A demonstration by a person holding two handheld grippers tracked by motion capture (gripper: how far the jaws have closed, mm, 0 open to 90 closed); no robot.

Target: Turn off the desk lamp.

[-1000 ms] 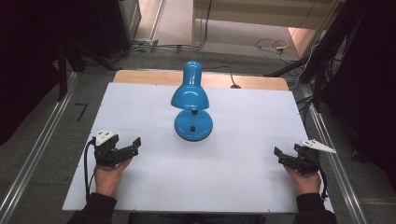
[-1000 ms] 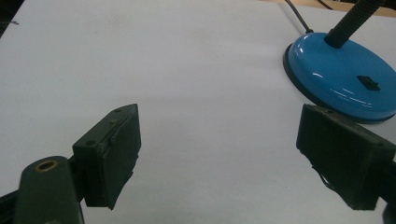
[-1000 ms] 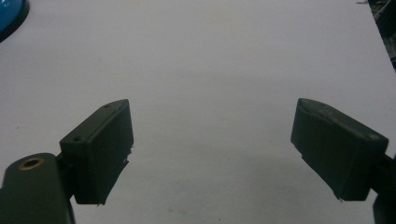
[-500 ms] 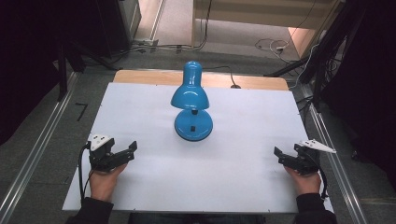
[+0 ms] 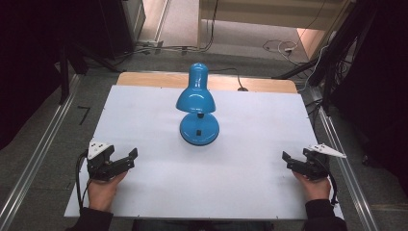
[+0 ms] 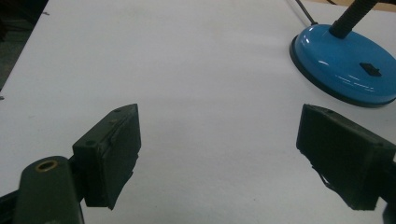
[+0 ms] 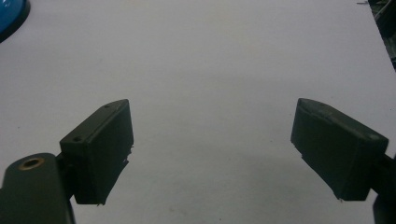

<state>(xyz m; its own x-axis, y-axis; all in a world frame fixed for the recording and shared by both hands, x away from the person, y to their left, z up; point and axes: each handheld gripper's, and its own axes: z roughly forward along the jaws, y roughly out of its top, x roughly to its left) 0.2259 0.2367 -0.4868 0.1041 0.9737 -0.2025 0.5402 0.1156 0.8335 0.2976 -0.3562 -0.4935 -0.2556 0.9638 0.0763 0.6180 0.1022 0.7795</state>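
Desk lamp (blue, gooseneck) sits mid-table on the white board, btw your hands. Your left gripper and right gripper rest near the front corners, jaws wide apart, holding nothing.

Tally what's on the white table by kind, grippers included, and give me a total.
Blue desk lamp: 1
Handheld grippers: 2, the left gripper and the right gripper, both open and empty
Total: 3
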